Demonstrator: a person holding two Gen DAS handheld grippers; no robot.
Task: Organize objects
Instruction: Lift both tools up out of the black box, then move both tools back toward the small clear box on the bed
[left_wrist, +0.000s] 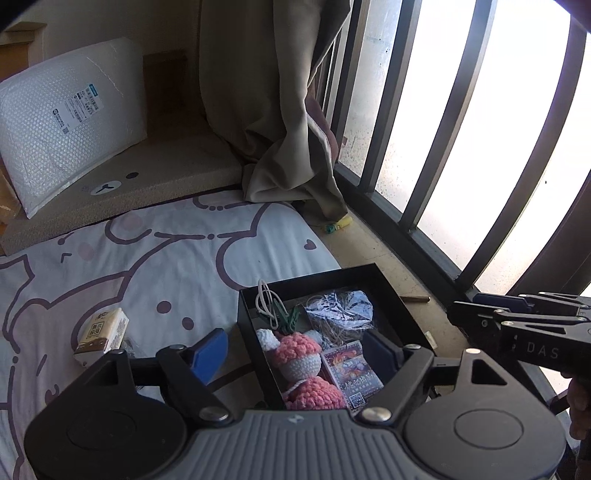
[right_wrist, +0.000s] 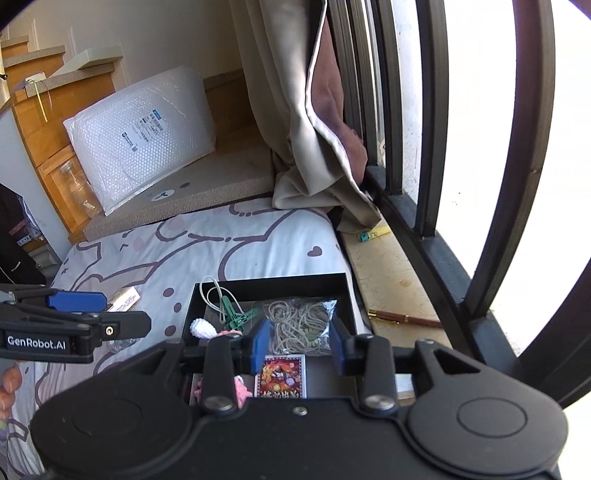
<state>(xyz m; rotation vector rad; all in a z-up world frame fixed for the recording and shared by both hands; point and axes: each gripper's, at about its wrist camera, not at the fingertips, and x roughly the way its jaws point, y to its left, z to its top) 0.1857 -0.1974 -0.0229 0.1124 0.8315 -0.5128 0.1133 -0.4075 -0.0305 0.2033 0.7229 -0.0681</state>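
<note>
Bed sheet (left_wrist: 155, 251) with cartoon print beside a barred window (left_wrist: 436, 140). One tissue pack (left_wrist: 105, 328) lies left of one black box (right_wrist: 207, 295) holding one crochet doll (left_wrist: 299, 350), one card pack (right_wrist: 282, 374), one cord bag (right_wrist: 295, 321). Left gripper (left_wrist: 295, 349) and right gripper (right_wrist: 301, 345): both agape, empty, above the box.

Bedroom: bedsheet (left_wrist: 155, 258), curtain (left_wrist: 273, 92)

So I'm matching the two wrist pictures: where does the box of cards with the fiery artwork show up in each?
Left wrist view: card box at lower centre, inside the black tray, right of the pink crochet toy.
Right wrist view: card box at bottom centre, just below the gripper's blue pads.
Shared landmark: the bubble-wrap parcel, upper left in both.
</note>
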